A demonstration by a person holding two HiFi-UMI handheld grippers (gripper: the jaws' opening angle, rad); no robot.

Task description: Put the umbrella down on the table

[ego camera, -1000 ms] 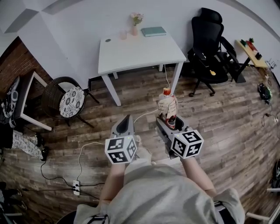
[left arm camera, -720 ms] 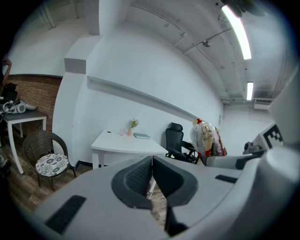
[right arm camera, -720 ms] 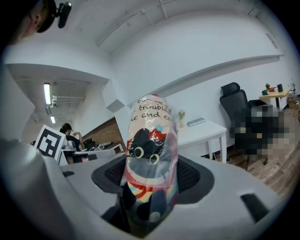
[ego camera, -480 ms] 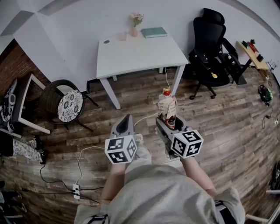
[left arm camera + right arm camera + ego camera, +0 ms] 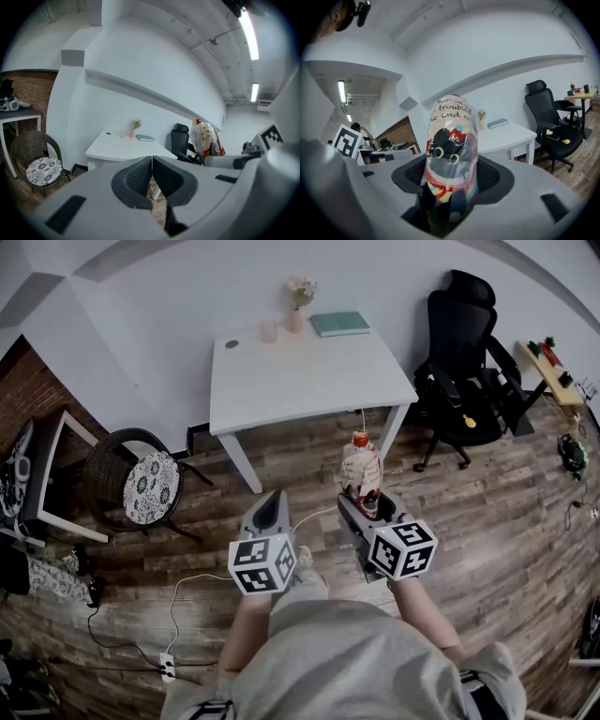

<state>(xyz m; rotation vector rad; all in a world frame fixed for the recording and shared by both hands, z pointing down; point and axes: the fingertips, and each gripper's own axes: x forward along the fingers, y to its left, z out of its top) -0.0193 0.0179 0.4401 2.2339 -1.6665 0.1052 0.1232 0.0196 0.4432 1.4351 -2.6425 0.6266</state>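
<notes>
The folded umbrella, sleeved in clear plastic with a cartoon print and a red tip, stood upright in the right gripper. That gripper's jaws were spread wide and pressed on the umbrella's lower part from both sides. The umbrella hung over the wood floor short of the white table, in front of the table's near right leg, and had not been set on the tabletop. The left gripper was on the same near side of the table, to the umbrella's left, with its jaws drawn together and nothing between them.

Along the table's far edge stood a small vase of flowers, with a pink cup to its left and a teal book to its right. A black office chair stood to the right of the table. A wicker chair with a patterned cushion stood to the table's left. A white power strip lay on the floor well to the table's near left.
</notes>
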